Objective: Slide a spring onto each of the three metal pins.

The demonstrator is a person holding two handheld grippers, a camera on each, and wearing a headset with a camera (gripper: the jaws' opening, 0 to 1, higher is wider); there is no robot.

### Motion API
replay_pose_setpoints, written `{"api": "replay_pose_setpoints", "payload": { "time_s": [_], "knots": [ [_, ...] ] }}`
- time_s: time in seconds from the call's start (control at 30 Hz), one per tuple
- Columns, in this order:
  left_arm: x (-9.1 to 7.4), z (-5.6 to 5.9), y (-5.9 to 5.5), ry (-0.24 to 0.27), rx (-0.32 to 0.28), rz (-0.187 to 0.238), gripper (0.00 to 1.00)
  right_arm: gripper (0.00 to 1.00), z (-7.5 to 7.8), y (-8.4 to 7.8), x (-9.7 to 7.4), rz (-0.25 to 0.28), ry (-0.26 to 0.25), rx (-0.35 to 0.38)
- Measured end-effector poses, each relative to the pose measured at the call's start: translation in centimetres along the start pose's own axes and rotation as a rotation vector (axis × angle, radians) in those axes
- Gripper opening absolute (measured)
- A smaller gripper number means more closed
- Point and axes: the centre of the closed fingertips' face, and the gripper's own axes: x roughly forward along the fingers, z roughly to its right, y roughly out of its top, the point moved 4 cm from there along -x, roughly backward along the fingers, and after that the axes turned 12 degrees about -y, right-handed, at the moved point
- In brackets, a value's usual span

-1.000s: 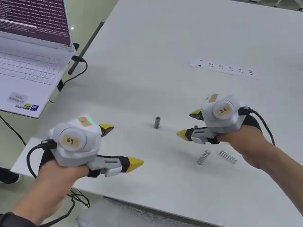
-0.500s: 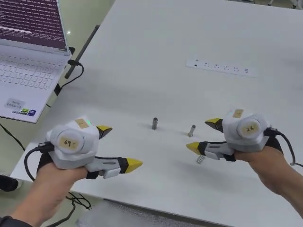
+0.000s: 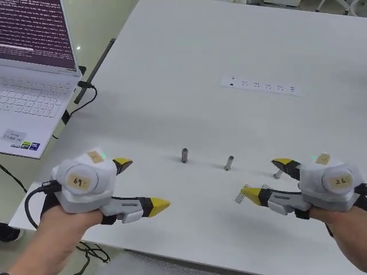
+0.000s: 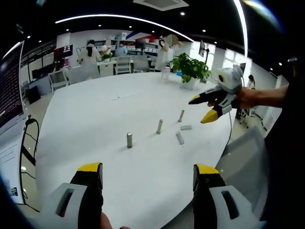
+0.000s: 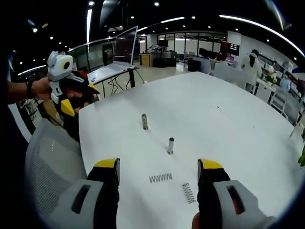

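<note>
The white table (image 3: 189, 69) carries everything: a laptop (image 3: 31, 69) open at its far left edge and a power strip (image 3: 262, 87) lying far off, well apart from the work. My left claw (image 3: 142, 183) hangs at the near left with its jaws spread and nothing between them, well short of the pins. My right claw (image 3: 265, 179) is the one that has changed: 1 second ago it stood over the middle of the row, and now it has drawn back to the near right, jaws spread and empty, so the row shows whole. The 3 pins stand in a line across the table. The left pin (image 3: 184, 155) looks ribbed, so I judge it already wears a coil, while the middle pin (image 3: 229, 163) looks smooth and bare, and the right pin (image 3: 277, 173), just beside my upper jaw, is too small to tell. The 2 loose springs lie flat near that end, the left spring (image 3: 240, 195) close to my lower jaw tip and the second spring (image 4: 186, 127) just beyond it. I read this as 1 pin done and 2 left, with my right claw now placed to take a spring.
</note>
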Motion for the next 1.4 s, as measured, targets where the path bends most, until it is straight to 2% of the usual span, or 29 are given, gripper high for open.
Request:
{"api": "replay_pose_setpoints", "payload": {
  "time_s": [0.37,0.67,1.13,1.4],
  "knots": [
    [0.2,0.2,0.3,-0.014,0.018,-0.009,0.74,0.67,0.8,-2.6,-2.7,-0.01,-0.061,0.077],
    [0.5,0.4,0.5,-0.023,0.029,-0.009,0.75,0.69,1.9,-4.0,-4.6,-0.003,-0.118,0.129],
    [0.5,0.7,0.4,-0.037,0.039,-0.023,0.74,0.69,2.1,-5.2,-6.0,-0.008,-0.156,0.161],
    [1.7,0.9,1.1,-0.067,0.059,-0.037,0.73,0.69,2.5,-5.5,-6.6,-0.008,-0.171,0.172]
  ]
}}
